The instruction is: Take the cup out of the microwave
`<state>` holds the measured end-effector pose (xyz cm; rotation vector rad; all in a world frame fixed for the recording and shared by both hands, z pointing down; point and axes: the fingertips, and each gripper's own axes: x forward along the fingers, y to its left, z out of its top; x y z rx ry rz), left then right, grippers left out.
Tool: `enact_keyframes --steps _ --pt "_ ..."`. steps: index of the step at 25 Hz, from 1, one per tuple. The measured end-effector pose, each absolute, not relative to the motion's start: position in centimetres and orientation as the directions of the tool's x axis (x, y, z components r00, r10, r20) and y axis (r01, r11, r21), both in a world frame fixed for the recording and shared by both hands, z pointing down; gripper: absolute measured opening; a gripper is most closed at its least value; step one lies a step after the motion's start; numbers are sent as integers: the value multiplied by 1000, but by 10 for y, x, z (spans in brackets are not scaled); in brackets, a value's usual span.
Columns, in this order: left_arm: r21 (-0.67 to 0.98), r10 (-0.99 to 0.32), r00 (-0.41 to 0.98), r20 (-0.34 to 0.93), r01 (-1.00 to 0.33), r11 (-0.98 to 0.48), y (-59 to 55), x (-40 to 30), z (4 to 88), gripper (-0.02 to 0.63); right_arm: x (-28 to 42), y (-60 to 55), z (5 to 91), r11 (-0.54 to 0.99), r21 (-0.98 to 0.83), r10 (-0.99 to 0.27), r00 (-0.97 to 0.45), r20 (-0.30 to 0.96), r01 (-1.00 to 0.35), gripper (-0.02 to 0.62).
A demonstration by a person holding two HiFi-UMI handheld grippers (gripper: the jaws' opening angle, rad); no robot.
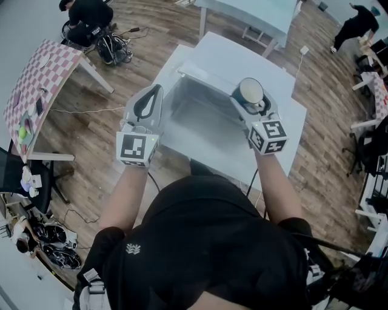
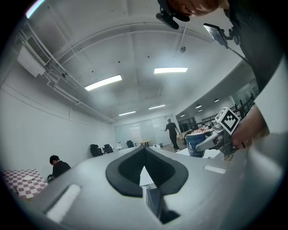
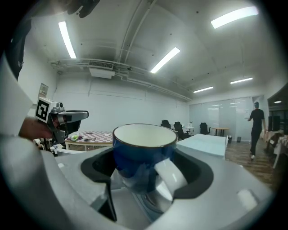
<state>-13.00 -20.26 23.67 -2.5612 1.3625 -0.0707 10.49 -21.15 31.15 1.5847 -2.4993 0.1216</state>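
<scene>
A blue cup (image 1: 250, 89) with a white inside and a white handle sits upright between the jaws of my right gripper (image 1: 252, 100), which is shut on it. The right gripper view shows the cup (image 3: 143, 134) held in the right gripper (image 3: 145, 158), handle towards the camera. The cup hangs above the right side of the white microwave (image 1: 197, 118), outside its cavity. My left gripper (image 1: 151, 92) hovers over the microwave's left side, jaws together and empty. In the left gripper view its tips (image 2: 144, 151) meet, and the cup (image 2: 195, 143) shows at the right.
The microwave stands on a white table (image 1: 291, 130) on a wooden floor. A checkered table (image 1: 39, 75) is at the left and a pale table (image 1: 254, 13) behind. People are at the back left (image 1: 85, 15) and back right (image 1: 357, 23). Cables lie on the floor.
</scene>
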Motion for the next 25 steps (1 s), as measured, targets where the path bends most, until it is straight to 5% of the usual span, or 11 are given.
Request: enact_keyframes --steps 25 --pt "-223 -829 552 -89 -822 -524 -212 -139 242 3 94 -229 324 443 19 -881 -431 193 -896 387"
